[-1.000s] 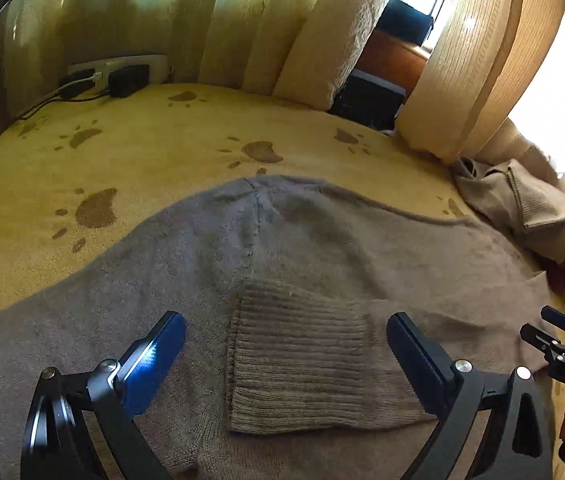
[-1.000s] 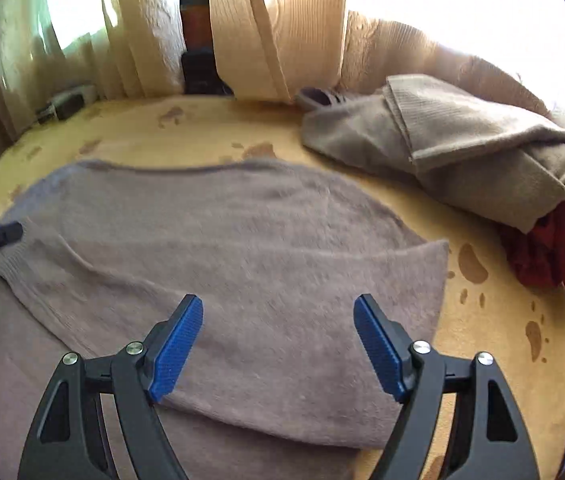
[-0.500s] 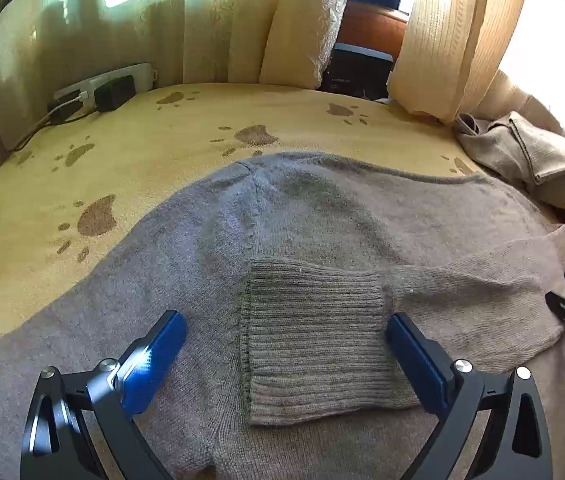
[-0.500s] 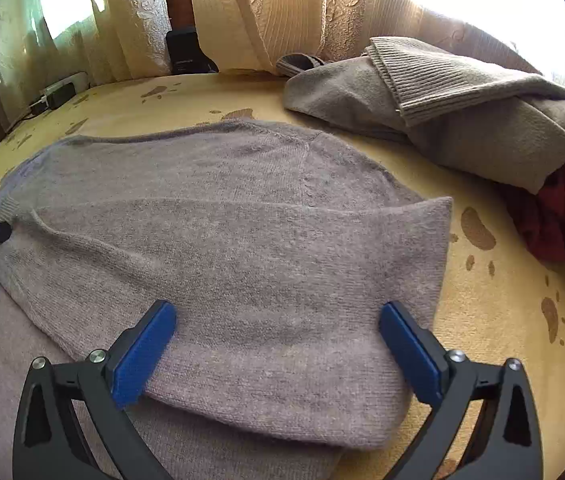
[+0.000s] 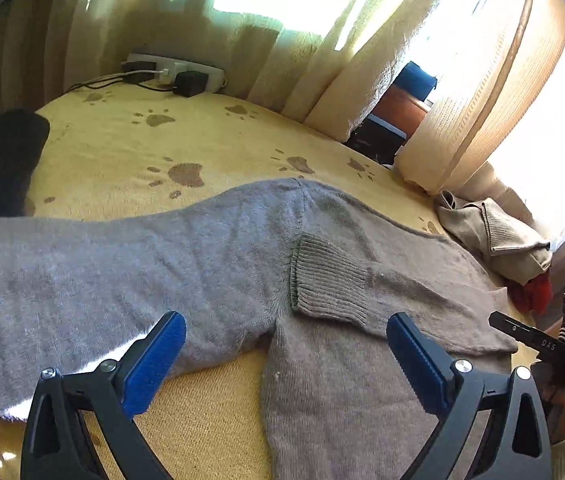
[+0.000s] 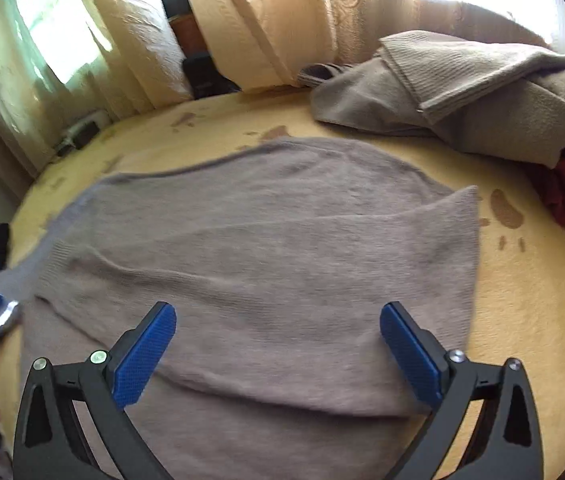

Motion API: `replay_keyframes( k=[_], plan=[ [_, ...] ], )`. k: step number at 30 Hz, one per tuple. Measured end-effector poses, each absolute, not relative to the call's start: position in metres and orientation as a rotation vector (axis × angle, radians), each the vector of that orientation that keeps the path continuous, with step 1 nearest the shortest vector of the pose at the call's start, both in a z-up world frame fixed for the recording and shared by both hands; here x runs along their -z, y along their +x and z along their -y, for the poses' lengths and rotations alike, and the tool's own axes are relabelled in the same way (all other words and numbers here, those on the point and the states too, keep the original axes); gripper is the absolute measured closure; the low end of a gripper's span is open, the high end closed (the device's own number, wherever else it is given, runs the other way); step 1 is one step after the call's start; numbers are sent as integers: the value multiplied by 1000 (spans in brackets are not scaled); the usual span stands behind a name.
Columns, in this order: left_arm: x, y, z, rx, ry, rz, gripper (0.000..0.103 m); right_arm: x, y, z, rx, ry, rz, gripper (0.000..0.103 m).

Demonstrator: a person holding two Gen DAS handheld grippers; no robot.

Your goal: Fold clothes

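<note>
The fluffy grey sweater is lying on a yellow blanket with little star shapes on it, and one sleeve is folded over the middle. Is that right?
Almost. The fluffy grey knitted sweater does lie on the yellow blanket with its ribbed-cuff sleeve folded across the body, but the brown marks are paw prints, not stars. The left wrist view shows them clearly.

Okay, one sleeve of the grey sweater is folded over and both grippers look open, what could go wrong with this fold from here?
1. The folded sleeve's ribbed cuff lies loose on the fuzzy grey knit sweater; dragging the body could slide it off.
2. The other sleeve still stretches out flat; the open left hand-held gripper might pinch the yellow paw-print blanket along with it.
3. The open right hand-held gripper hovers over stacked layers and may catch only the top one.
</note>
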State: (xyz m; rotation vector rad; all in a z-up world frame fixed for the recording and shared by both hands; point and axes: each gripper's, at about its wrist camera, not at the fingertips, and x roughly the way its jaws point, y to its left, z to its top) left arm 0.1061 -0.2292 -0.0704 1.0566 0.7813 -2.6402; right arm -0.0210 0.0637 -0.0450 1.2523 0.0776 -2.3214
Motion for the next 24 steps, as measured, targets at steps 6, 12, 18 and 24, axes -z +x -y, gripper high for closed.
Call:
replay_keyframes(
  k=[6,12,18,24],
  plan=[
    [76,144,244,2598,973,-910,1,61,9,-7,2266,1138,-389,0],
    [84,236,299,2397,754,-1153,1,69,12,-5,2249,1141,-393,0],
    [85,356,354,2146,367,-1500,1,69,10,-7,2249,1139,-399,0],
    [95,424,389,1931,122,-1620,1,70,7,-5,2250,1138,-400,0]
  ],
)
